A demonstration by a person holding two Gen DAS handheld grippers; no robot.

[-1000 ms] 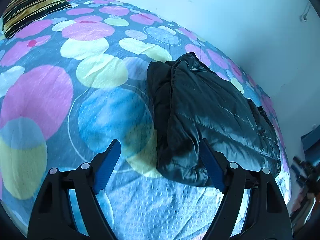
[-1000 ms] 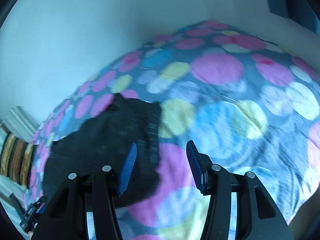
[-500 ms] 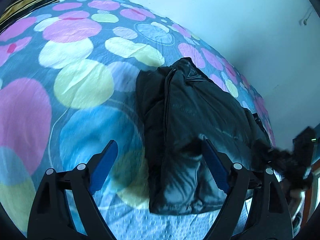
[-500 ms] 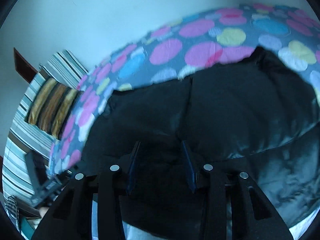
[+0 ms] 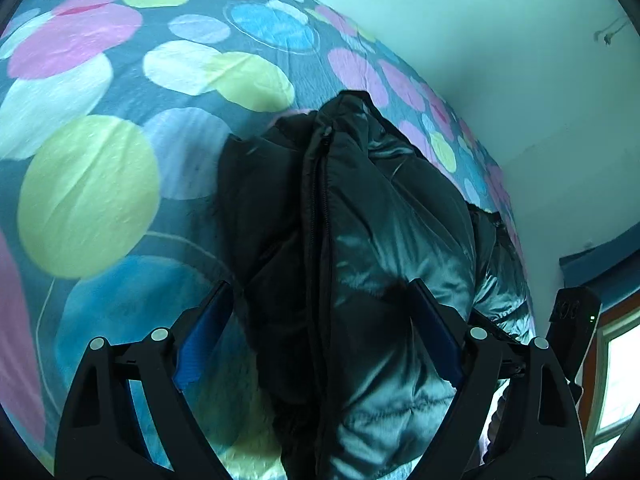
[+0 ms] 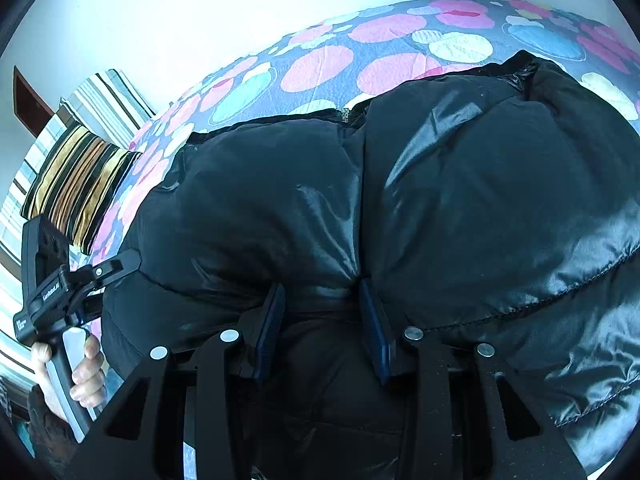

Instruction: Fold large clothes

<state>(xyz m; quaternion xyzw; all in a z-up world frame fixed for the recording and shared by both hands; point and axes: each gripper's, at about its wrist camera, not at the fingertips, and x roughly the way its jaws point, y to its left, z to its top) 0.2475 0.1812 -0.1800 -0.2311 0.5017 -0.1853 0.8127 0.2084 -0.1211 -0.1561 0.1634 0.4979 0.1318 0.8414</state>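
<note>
We see the black puffer jacket [image 5: 384, 240] lying folded on the bed [image 5: 92, 184], its zipper running toward twelve o'clock. Our left gripper [image 5: 320, 304] has its fingers spread wide astride it. Our right gripper [image 6: 322, 308], fingers just narrowing, pinches a fold of jacket.

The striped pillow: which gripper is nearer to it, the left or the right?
Left. The left gripper sits at the jacket's pillow-side end, just below the striped pillow; the right gripper is farther along the jacket.

Bedspread [image 5: 100, 184] lies open beside the jacket [image 5: 384, 240] (wall [image 5: 480, 40] behind).
</note>
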